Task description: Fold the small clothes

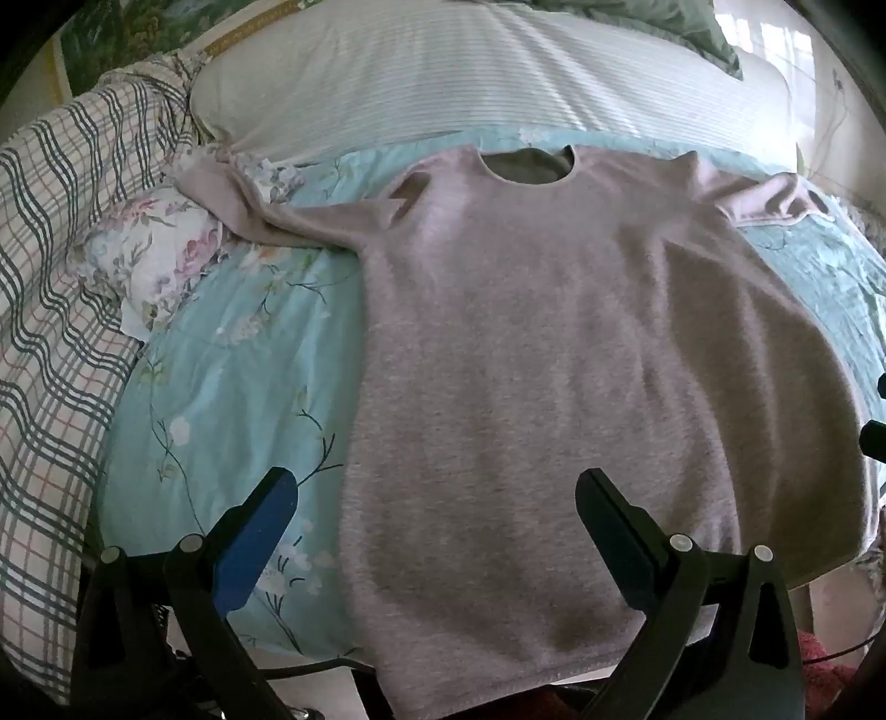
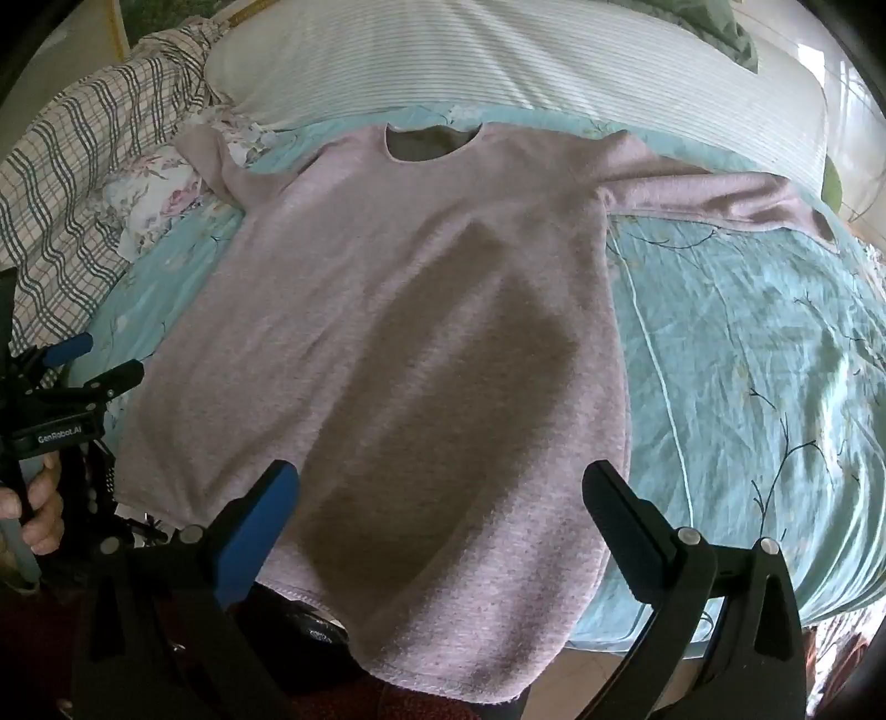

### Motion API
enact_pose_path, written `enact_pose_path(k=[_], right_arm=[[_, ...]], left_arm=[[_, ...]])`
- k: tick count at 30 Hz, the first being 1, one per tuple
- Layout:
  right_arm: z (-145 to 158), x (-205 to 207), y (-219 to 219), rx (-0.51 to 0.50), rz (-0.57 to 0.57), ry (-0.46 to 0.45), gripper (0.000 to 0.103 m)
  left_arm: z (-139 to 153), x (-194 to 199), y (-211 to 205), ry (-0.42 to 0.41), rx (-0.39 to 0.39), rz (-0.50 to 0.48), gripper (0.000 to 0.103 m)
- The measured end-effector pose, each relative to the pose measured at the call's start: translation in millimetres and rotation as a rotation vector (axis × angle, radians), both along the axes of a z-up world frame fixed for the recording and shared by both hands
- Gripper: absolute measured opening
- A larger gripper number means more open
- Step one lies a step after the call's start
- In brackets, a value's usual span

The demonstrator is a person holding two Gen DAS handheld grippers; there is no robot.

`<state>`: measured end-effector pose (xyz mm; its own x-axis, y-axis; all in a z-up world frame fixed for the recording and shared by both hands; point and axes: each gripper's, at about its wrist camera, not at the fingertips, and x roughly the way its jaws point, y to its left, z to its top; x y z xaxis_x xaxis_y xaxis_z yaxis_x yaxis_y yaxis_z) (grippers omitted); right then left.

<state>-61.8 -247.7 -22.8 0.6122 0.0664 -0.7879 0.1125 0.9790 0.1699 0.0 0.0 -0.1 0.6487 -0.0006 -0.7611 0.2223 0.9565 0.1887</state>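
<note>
A pale pink fuzzy sweater [image 1: 554, 343] lies flat on a light blue floral bedspread [image 1: 232, 387], neck hole away from me, both sleeves spread out to the sides, hem hanging over the bed's near edge. It also shows in the right wrist view [image 2: 387, 332]. My left gripper [image 1: 437, 498] is open and empty, hovering above the hem on its left side. My right gripper [image 2: 443, 493] is open and empty above the hem's right part. The left gripper [image 2: 105, 360] also shows at the left edge of the right wrist view, open.
A white striped pillow [image 1: 470, 77] lies beyond the collar. A plaid blanket [image 1: 50, 332] and a floral cloth [image 1: 160, 249] are heaped at the left. A green quilt [image 1: 664, 27] sits at the far back. Bare bedspread [image 2: 747, 360] lies right of the sweater.
</note>
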Motion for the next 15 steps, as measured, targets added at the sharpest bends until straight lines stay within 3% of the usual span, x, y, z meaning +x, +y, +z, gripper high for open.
enact_pose_path(k=[15], right_arm=[[0.9, -1.6, 2.4, 0.013, 0.002, -0.003, 0.102]], left_arm=[[-1.0, 0.3, -0.9, -0.003, -0.010, -0.001, 0.101]])
